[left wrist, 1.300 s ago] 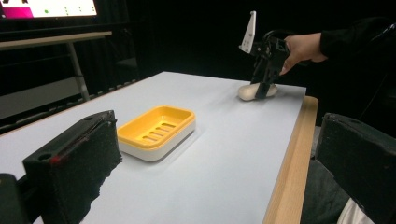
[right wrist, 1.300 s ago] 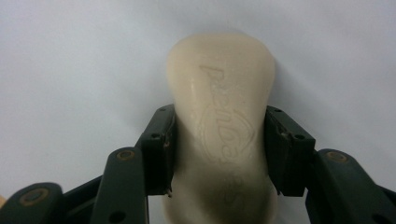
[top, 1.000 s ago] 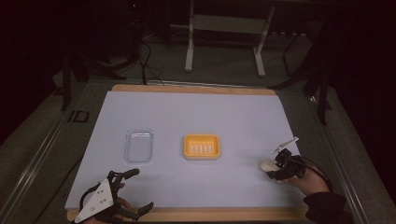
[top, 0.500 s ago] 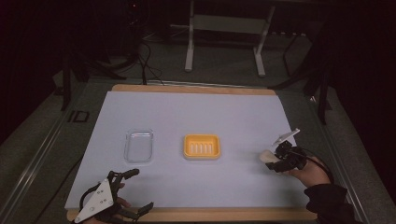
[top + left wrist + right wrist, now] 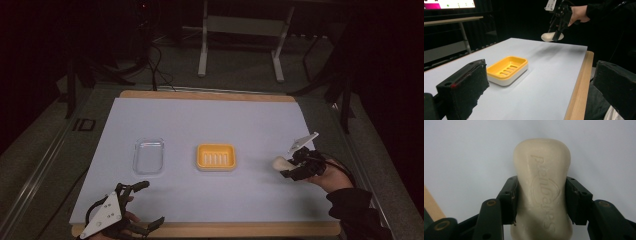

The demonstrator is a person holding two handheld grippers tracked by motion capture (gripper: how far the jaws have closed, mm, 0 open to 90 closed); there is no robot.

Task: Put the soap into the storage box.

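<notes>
Centre of table (image 5: 200, 115): dish (image 5: 215, 157). Left of it: lid (image 5: 149, 156). Right, above the table: soap (image 5: 280, 162) between right gripper (image 5: 291, 167) jaws. Near left edge: left gripper (image 5: 145, 202).

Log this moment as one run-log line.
right gripper: shut on soap bar, lifted off table | left gripper: open, idle | soap dish: empty

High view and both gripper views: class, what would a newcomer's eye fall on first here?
First, the yellow soap dish, bright at the middle of the pale table. Next, the cream soap bar clamped in the right gripper, lifted clear of the table at its right side. Left of the dish lies a clear lid, with the left gripper open near the front edge.
</notes>
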